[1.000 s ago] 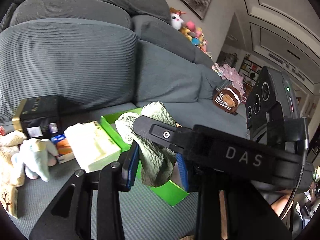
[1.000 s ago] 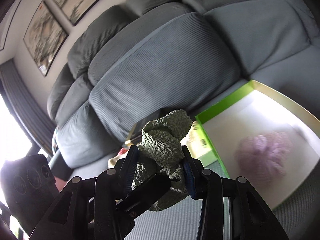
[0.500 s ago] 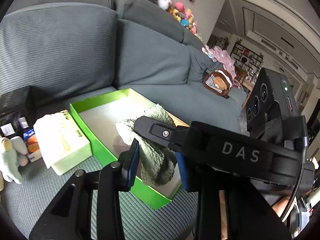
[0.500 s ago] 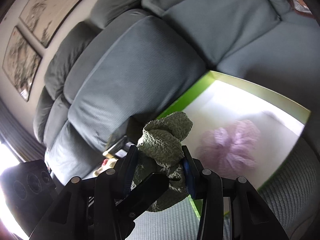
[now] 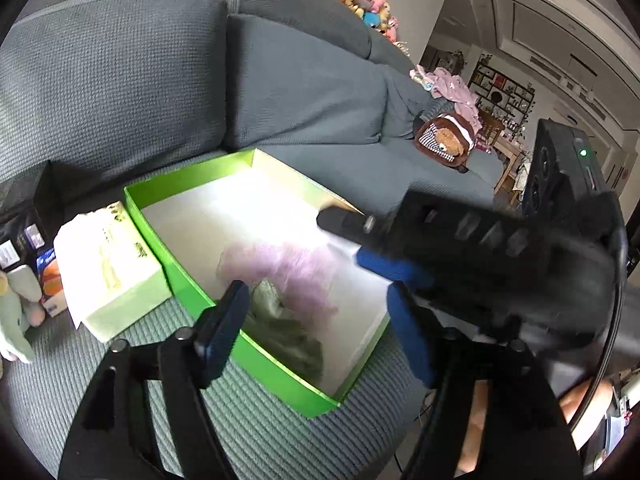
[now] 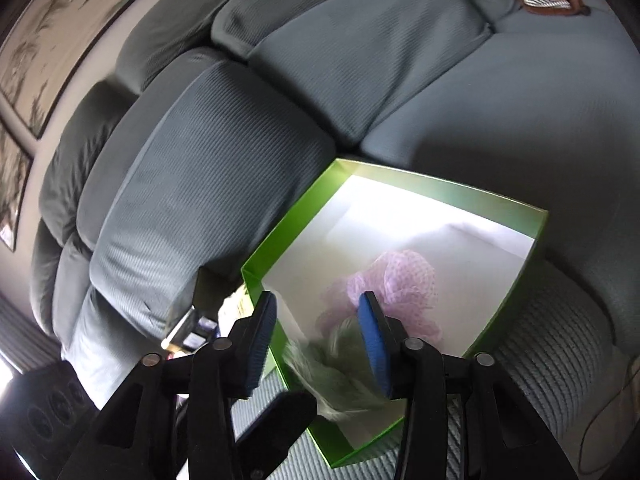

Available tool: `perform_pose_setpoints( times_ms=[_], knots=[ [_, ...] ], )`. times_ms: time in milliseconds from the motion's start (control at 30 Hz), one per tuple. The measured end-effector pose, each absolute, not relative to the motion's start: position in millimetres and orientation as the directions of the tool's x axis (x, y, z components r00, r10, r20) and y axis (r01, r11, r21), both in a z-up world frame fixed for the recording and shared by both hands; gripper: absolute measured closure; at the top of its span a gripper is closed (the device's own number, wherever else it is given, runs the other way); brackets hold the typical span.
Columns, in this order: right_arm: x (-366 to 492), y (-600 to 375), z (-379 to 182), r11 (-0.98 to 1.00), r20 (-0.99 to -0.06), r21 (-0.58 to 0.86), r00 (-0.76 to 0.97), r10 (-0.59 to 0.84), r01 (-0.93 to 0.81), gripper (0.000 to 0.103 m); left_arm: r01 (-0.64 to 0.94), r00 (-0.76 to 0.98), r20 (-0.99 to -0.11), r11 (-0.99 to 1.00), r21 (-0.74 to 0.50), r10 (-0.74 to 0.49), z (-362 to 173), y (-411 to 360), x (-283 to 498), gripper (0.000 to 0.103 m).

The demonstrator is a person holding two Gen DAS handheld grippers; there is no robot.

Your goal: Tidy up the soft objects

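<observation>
Both grippers (image 5: 316, 320) (image 6: 318, 338) gape; tissue box (image 5: 108, 264) (left view only).

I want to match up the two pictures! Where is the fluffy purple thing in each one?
Left wrist view: the purple mesh pouf lies in the middle of the green box, just behind the green knitted cloth.
Right wrist view: it sits right of centre inside the box, above the blurred cloth.
Shared landmark: the green box.
</observation>
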State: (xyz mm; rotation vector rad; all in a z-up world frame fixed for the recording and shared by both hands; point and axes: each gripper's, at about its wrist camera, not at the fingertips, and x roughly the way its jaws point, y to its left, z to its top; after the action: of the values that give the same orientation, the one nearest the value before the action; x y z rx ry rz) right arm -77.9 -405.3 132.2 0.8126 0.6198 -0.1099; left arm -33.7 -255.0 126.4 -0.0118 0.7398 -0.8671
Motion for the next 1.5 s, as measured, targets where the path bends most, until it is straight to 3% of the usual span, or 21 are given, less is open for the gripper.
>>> perform_pose_setpoints(
  times_ms=[67,133,233,467,733,1000,1300,1500],
  knots=[
    [-80.7,-409.1,132.0,0.673,-0.537,0.667,0.832,0.137,0.320,0.034,0.678,0.432,-0.593,0.679,-0.284,-0.679,125.5,-250.4,-34.1,0.030],
    [-82.8,-410.2,134.3,0.672,-0.538,0.660,0.836,0.110,0.337,0.034,0.657,0.454,-0.598,0.702,-0.276,-0.660,126.0,-242.7,-33.7,0.028],
    [-87.1,-409.8,140.3,0.673,-0.538,0.643,0.841,0.059,0.364,0.022,0.608,0.491,-0.603,0.743,-0.278,-0.628,128.4,-224.1,-31.9,0.020],
    [-78.6,-389.8,152.2,0.694,-0.530,0.635,0.845,0.072,0.339,0.006,0.424,0.622,-0.645,0.884,-0.197,-0.443,132.1,-163.0,-29.4,0.020],
    [-59.5,-330.9,175.2,0.819,-0.534,0.524,0.839,0.104,0.232,0.006,0.190,0.763,-0.616,0.979,-0.080,-0.198,147.1,-90.8,-31.3,0.018],
    [-37.4,-266.2,177.9,0.882,-0.538,0.466,0.813,0.222,0.067,0.006,-0.013,0.765,-0.639,0.991,-0.136,-0.078,133.2,-11.7,-28.7,0.018],
    [-16.3,-207.6,162.5,0.909,-0.607,0.416,0.733,0.307,-0.037,0.006,-0.135,0.715,-0.698,0.974,-0.185,-0.034,122.1,26.5,-19.6,0.018],
    [-4.3,-183.7,153.4,0.885,-0.628,0.460,0.677,0.383,-0.074,0.006,-0.199,0.663,-0.746,0.947,-0.251,-0.058,112.1,50.5,-14.8,0.018]
  ],
)
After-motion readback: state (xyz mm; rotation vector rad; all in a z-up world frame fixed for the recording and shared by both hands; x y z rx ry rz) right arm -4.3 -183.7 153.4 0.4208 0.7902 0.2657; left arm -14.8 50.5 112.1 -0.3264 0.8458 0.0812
